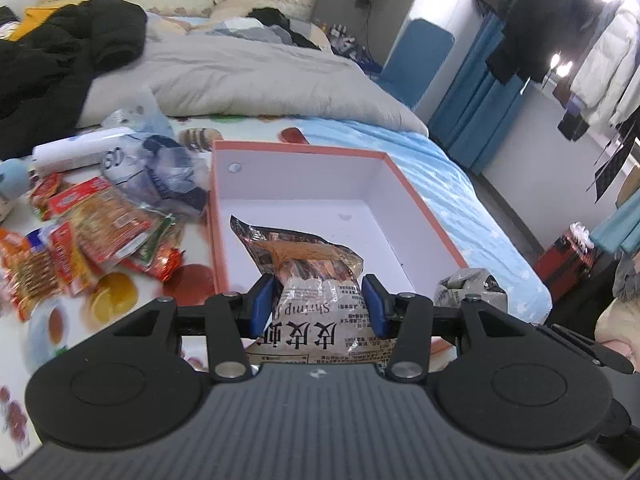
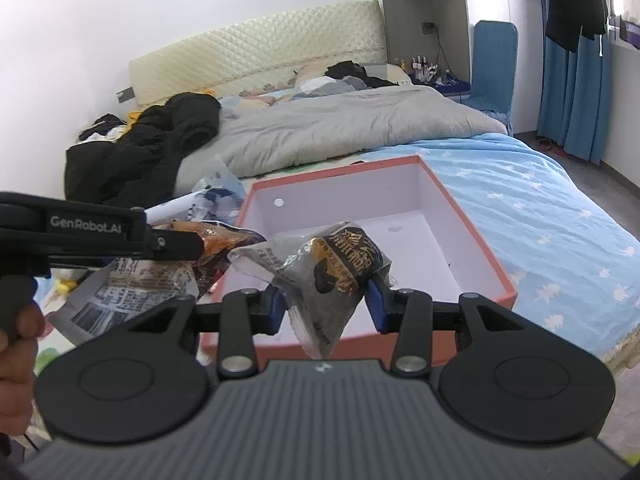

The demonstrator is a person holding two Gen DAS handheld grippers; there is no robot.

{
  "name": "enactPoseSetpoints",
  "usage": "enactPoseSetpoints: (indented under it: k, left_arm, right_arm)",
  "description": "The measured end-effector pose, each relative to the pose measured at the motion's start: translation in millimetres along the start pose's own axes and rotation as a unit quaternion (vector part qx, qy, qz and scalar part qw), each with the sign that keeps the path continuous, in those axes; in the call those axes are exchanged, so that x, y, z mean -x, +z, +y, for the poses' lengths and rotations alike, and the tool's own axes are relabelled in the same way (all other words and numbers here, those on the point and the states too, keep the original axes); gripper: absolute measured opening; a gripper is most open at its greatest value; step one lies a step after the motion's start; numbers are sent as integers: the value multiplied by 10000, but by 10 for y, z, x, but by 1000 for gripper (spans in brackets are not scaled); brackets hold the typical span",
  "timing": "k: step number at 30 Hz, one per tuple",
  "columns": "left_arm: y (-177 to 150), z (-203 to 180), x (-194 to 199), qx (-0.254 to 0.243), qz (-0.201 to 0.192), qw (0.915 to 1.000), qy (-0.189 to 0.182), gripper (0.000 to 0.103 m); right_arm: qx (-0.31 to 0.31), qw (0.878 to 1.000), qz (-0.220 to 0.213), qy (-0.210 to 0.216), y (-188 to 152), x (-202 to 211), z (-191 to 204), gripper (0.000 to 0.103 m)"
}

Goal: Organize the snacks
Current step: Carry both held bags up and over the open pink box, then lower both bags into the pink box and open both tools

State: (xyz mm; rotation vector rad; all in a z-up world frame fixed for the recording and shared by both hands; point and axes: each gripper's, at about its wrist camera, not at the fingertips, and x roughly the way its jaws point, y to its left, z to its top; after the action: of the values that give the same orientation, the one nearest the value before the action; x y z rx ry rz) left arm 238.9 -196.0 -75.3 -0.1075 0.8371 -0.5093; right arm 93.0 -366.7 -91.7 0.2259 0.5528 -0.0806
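Note:
An open orange-rimmed box (image 1: 416, 196) with a white inside lies on the bed; it also shows in the right wrist view (image 2: 472, 236). My left gripper (image 1: 319, 306) is shut on a shrimp snack bag (image 1: 316, 264) and holds it over the box's near edge. My right gripper (image 2: 326, 306) is shut on a small dark snack packet (image 2: 340, 268) above the box's near side. The left gripper (image 2: 120, 236) with its bag (image 2: 132, 284) shows at the left of the right wrist view. A pile of red and orange snack packs (image 1: 92, 224) lies left of the box.
A grey duvet (image 1: 256, 76) and black clothes (image 1: 60, 64) lie behind the box. A crumpled plastic bag (image 1: 160, 164) and a white roll (image 1: 76, 148) sit by the snack pile. The bed's edge (image 1: 512, 248) runs along the right; a red case (image 1: 568, 256) stands on the floor.

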Motion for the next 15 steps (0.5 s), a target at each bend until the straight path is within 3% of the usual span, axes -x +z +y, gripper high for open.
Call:
enactPoseSetpoints:
  k: [8,15]
  left_arm:
    - [247,-51,-805,-120,406,9991,62,53]
    - [295,-32,-1260,-202,646,9977,11,54]
  right_arm:
    - [-122,9994,310,-50,72,-593,-309,45]
    - [-130,9975,687,-114,47,-1038,-467,45]
